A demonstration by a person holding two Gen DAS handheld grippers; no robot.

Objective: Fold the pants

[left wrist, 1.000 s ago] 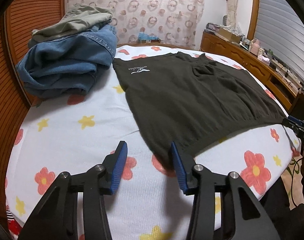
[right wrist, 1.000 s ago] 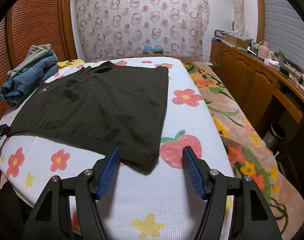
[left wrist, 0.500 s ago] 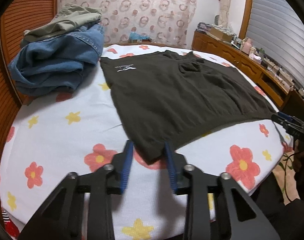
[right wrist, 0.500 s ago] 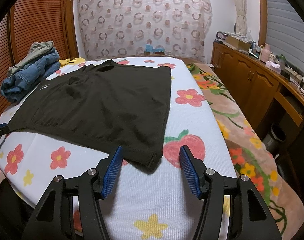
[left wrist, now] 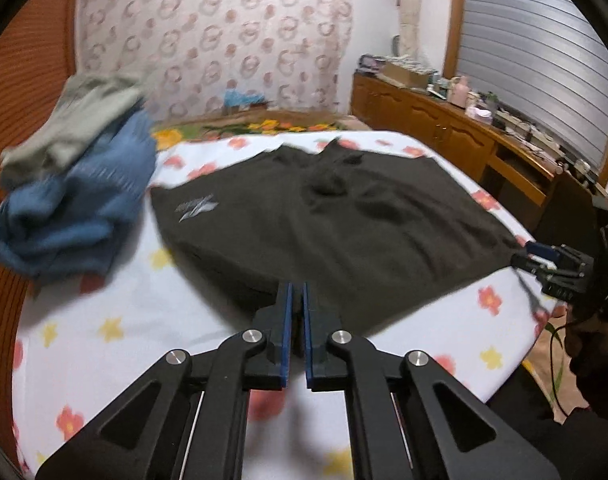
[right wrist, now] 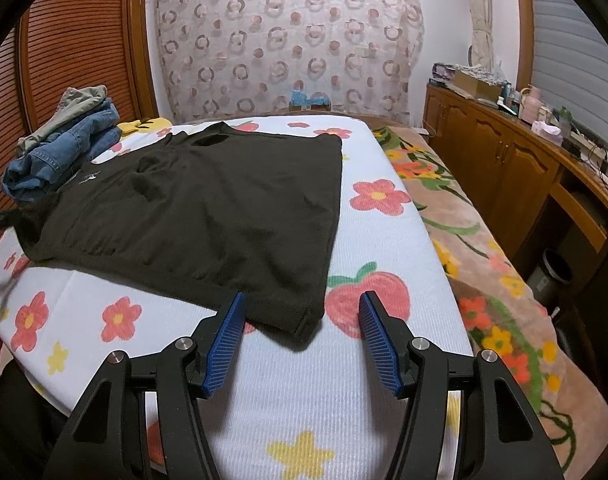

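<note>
The left gripper [left wrist: 297,300] tilts down over the bed [left wrist: 115,320], its jaws pressed together on the near left corner of the dark pants [left wrist: 344,232], lifting that corner off the sheet. The pants, dark olive with a small pale logo, lie spread flat across the flowered bed, beside a heap of jeans [right wrist: 59,160] at the left. The right gripper [right wrist: 301,320] hovers over the near right corner, jaws apart, not touching. Bare sheet lies right of the pants.
</note>
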